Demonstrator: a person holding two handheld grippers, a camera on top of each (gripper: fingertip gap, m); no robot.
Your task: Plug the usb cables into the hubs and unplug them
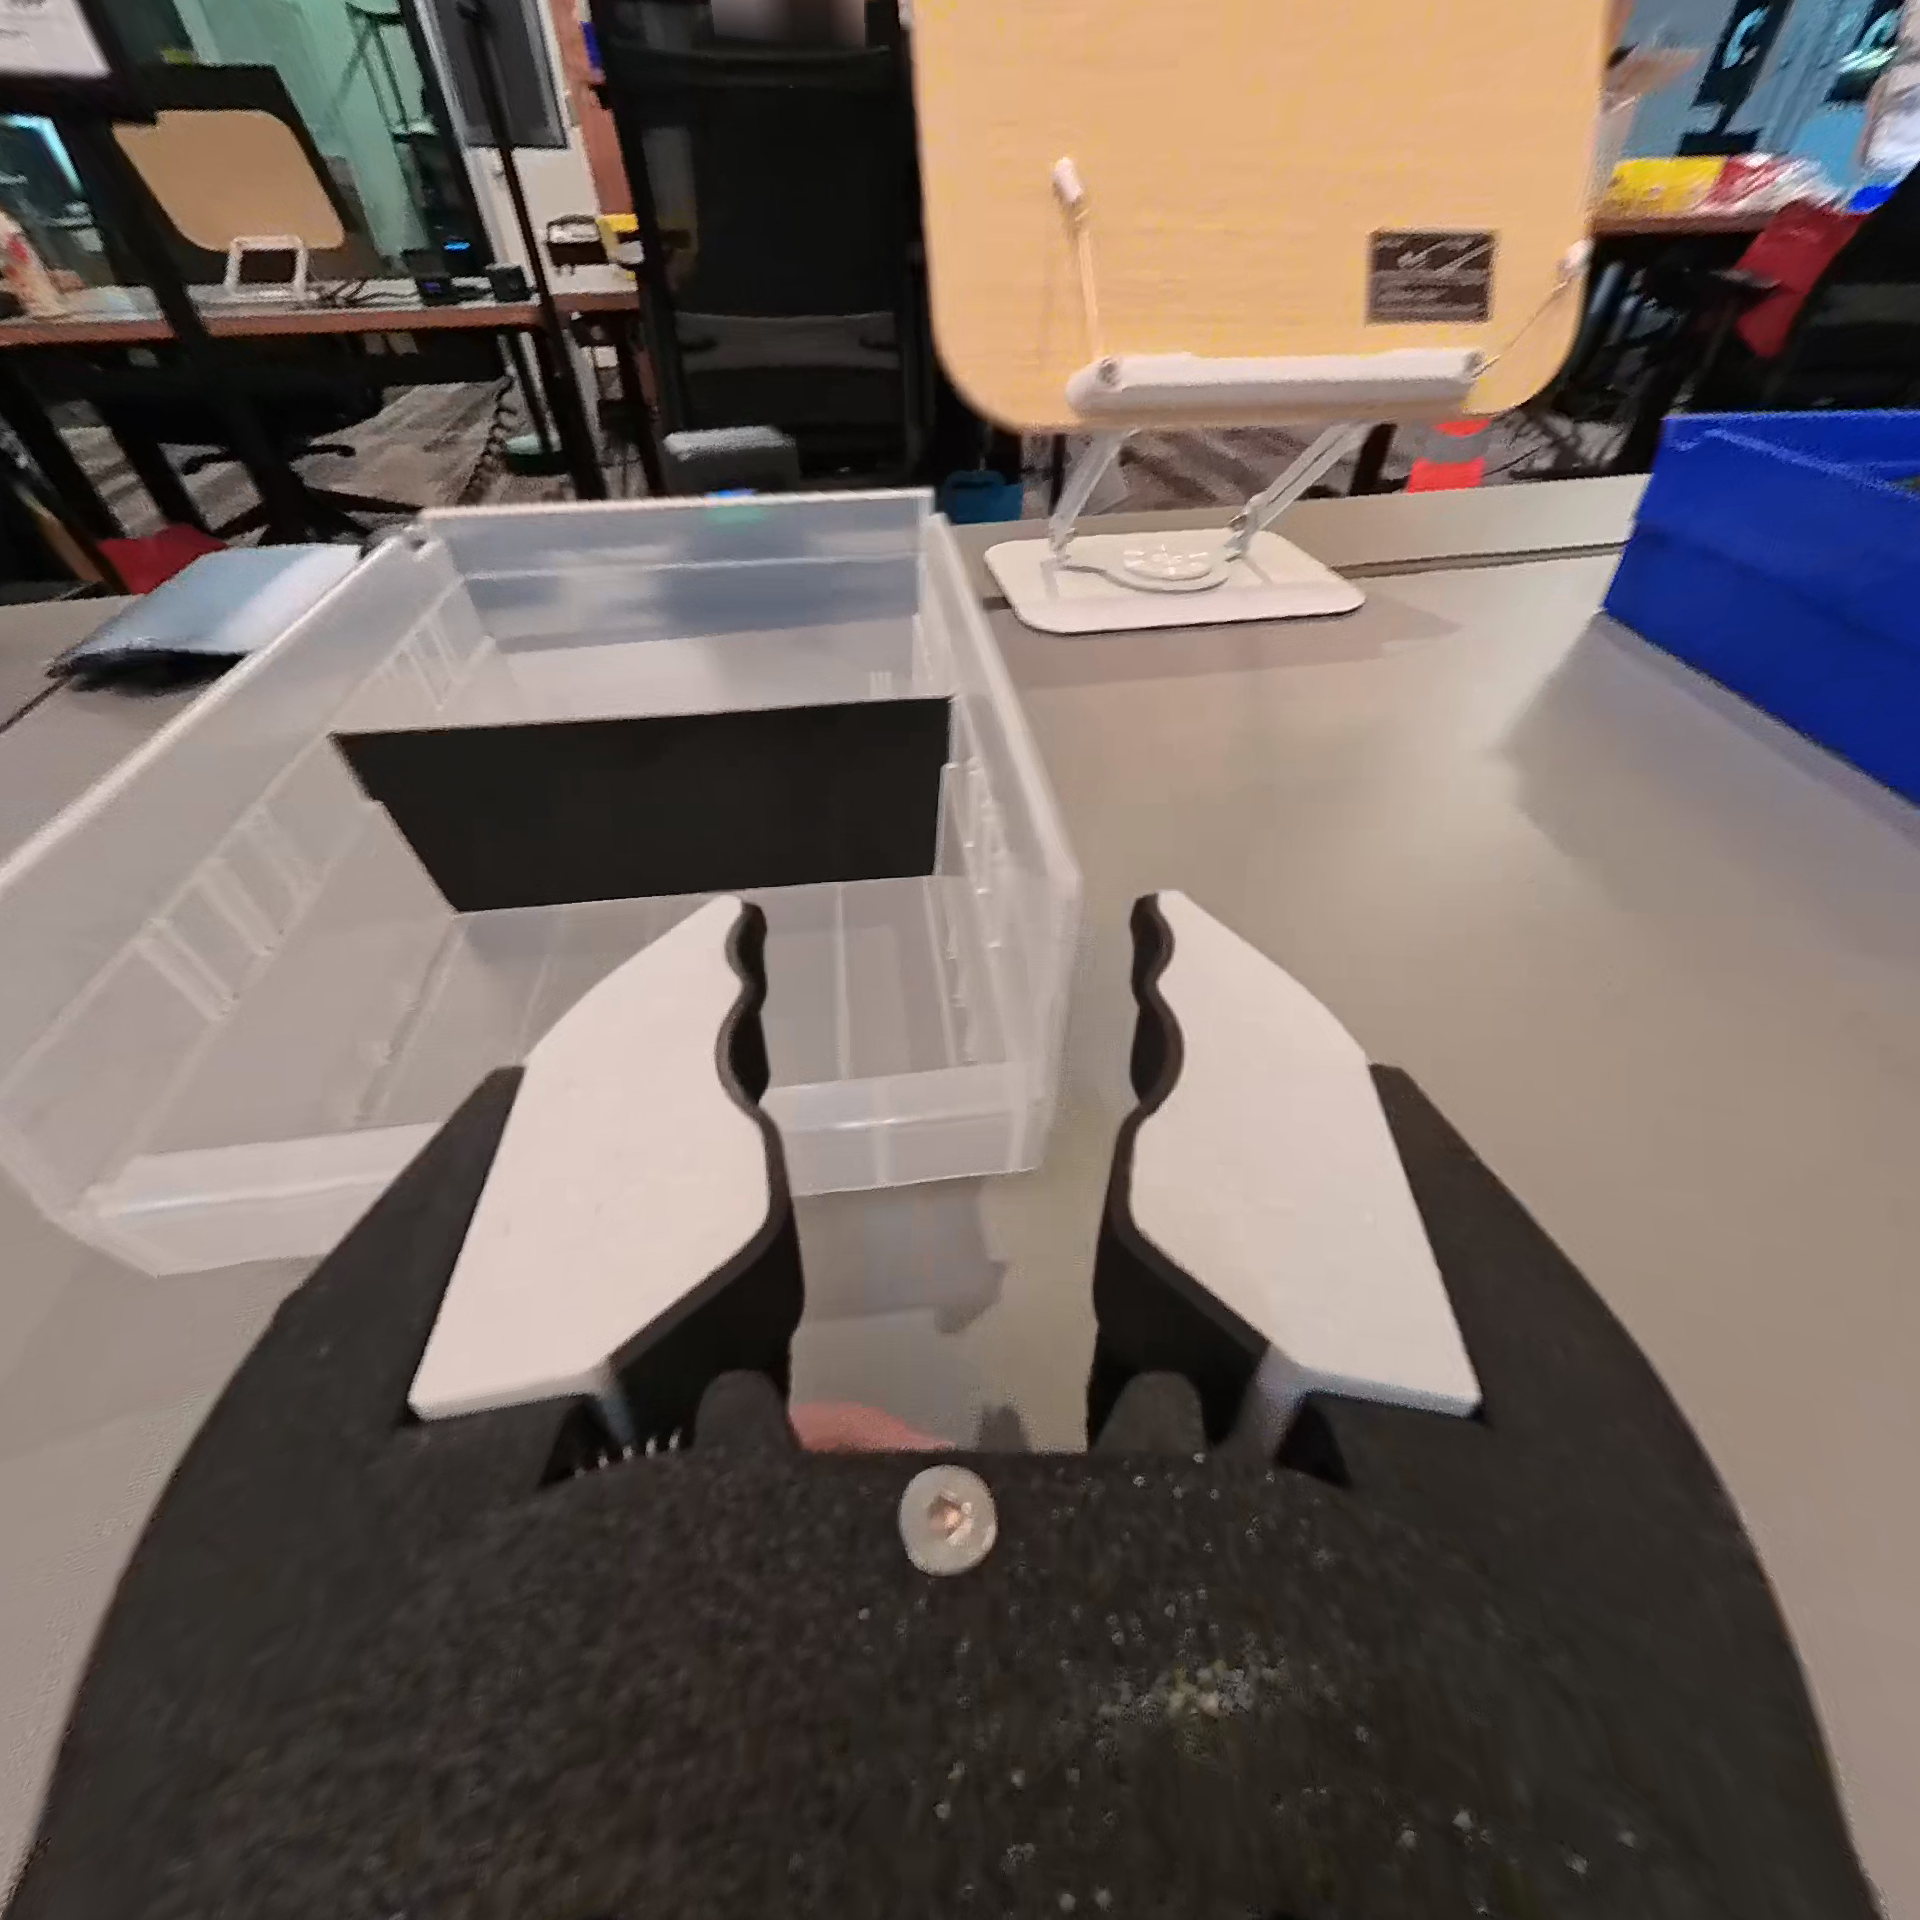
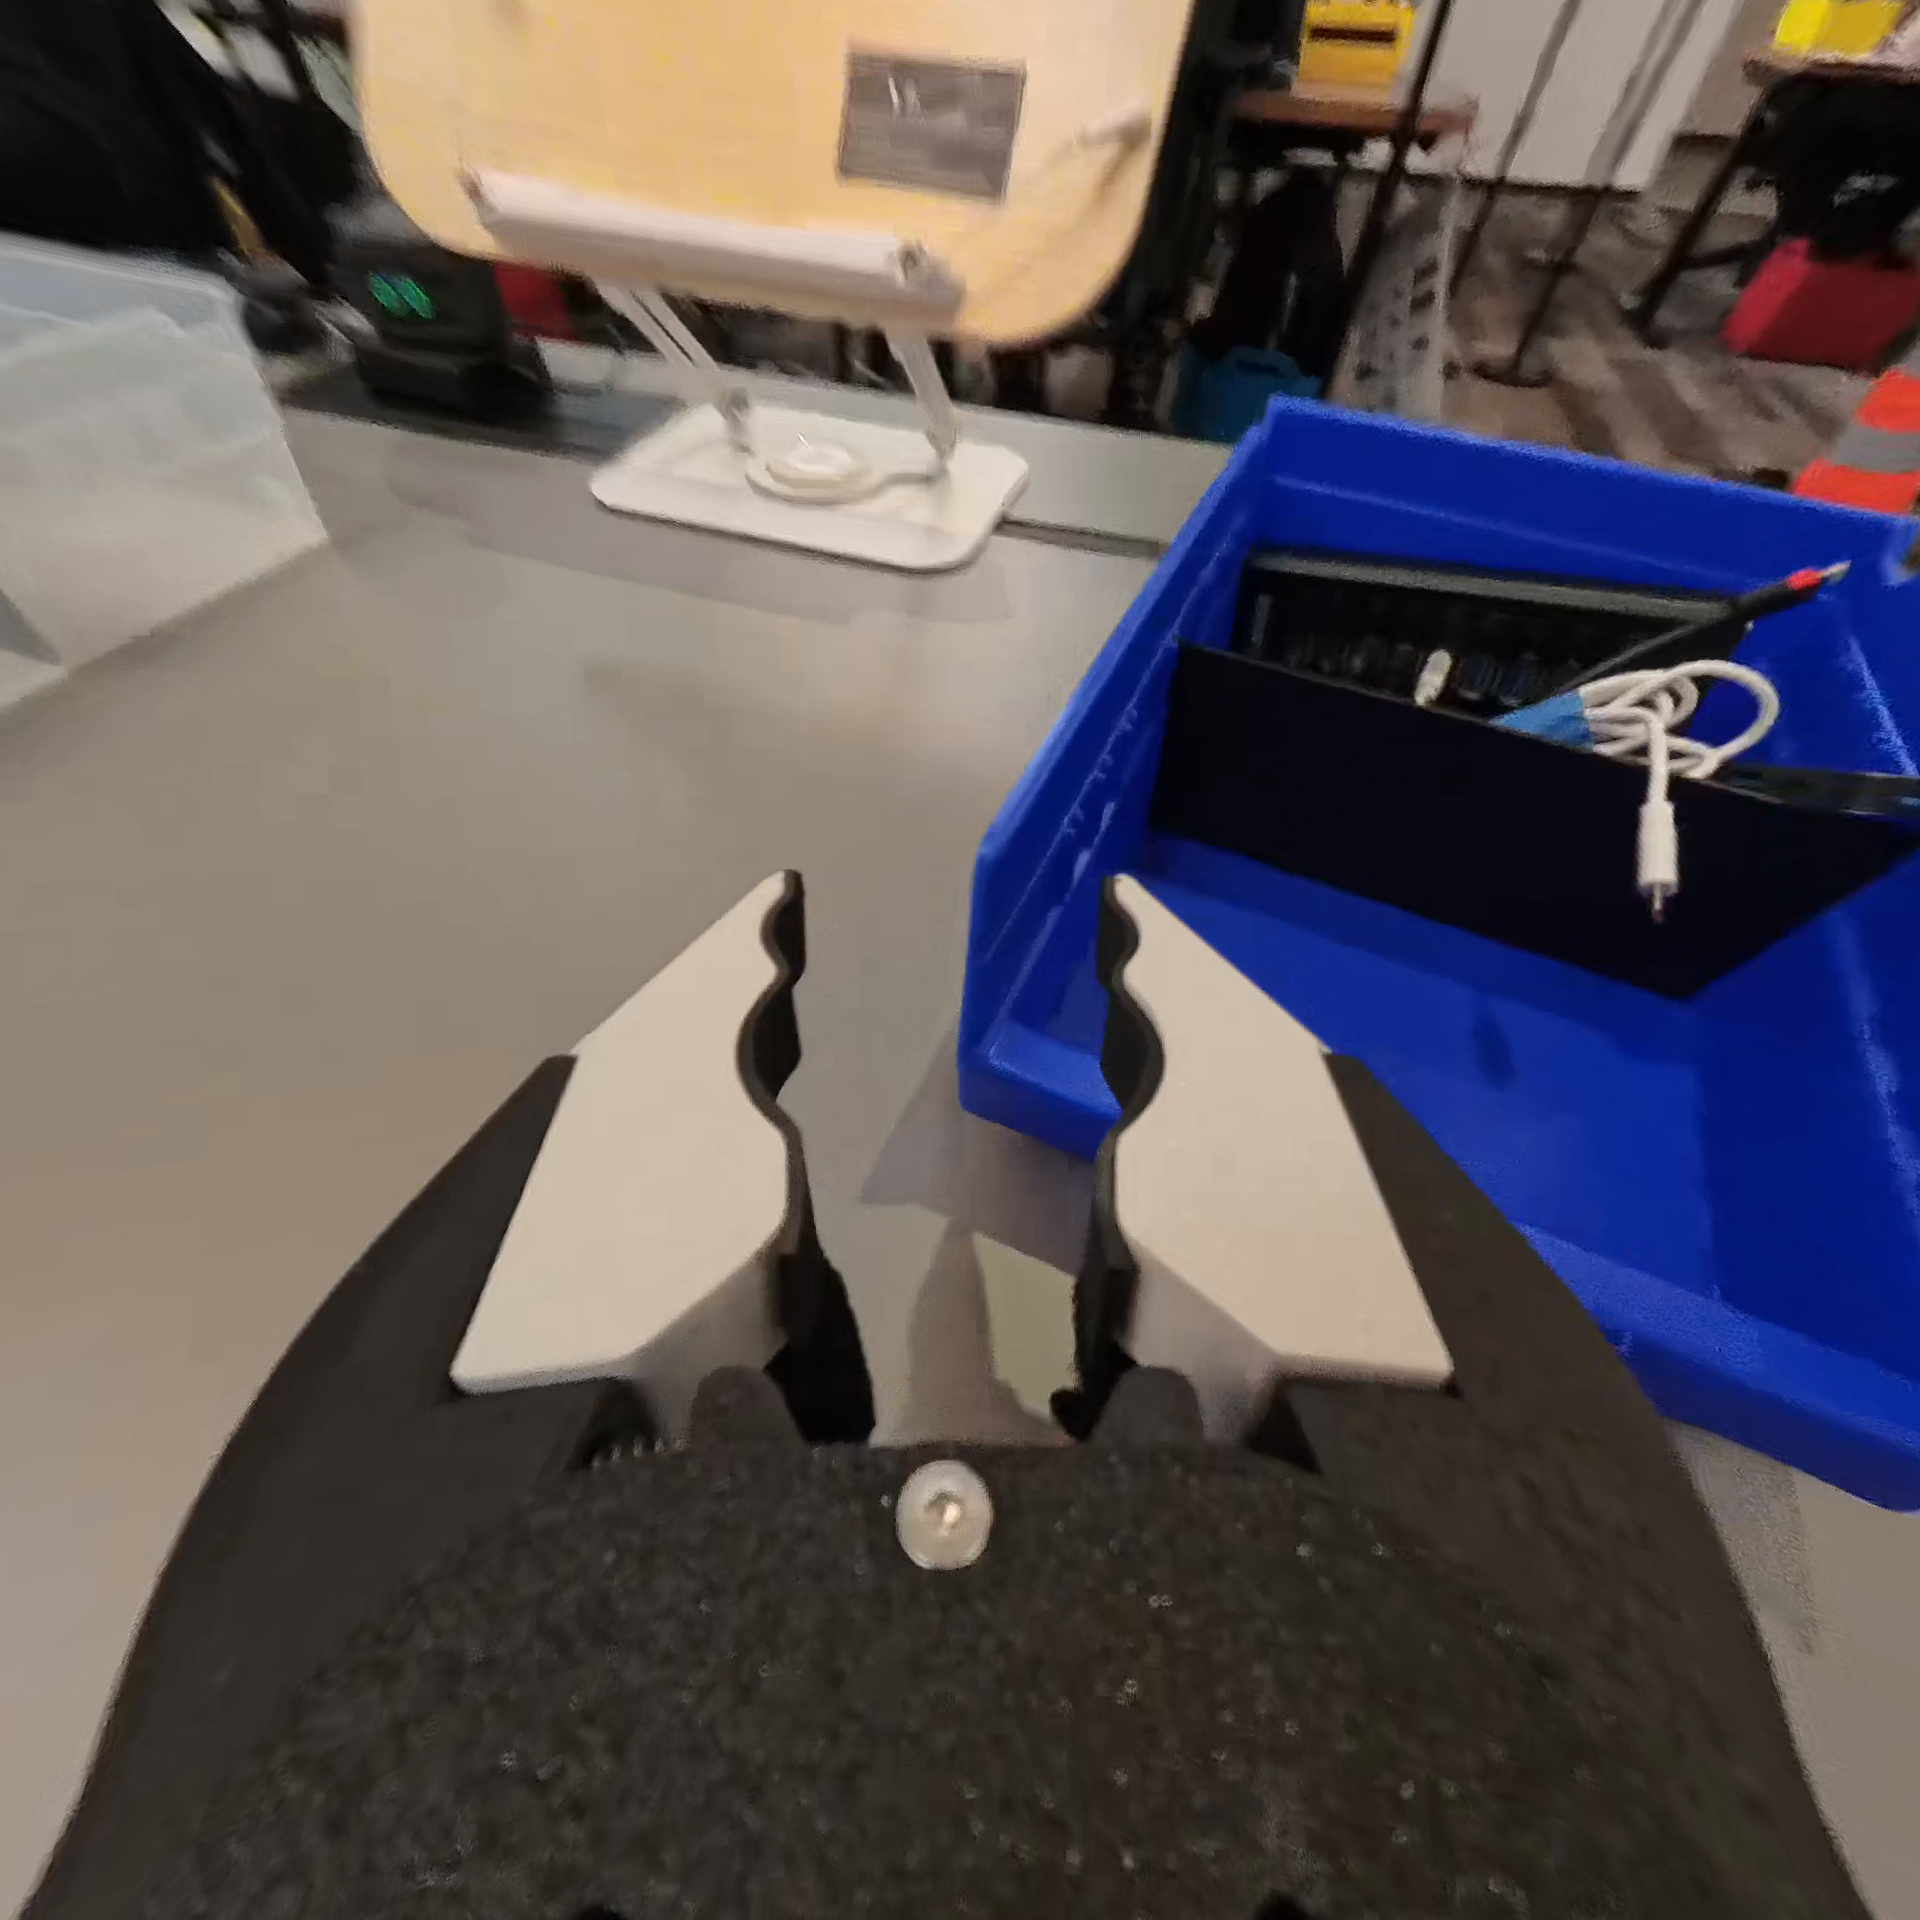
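both claws [image 1: 948, 914] [image 2: 951, 888] gape over grey table [image 1: 1455, 935].

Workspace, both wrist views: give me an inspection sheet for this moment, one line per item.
Surface: grey table, bare between the bins.
Job's things: blue bin on the right, with a black divider; a dark hub lies behind it. No cable is plugged in that I can tell.
Clutter: clear plastic bin on the left with its own black divider; wooden board on a white stand at the far edge.
Grippers: left tongs open, empty; right tongs open, empty, just left of the blue bin's near corner.
Cables: white cable draped over the blue bin's divider, plug hanging; a black lead beside it.
Surroundings: workshop desks, chairs, blurred.
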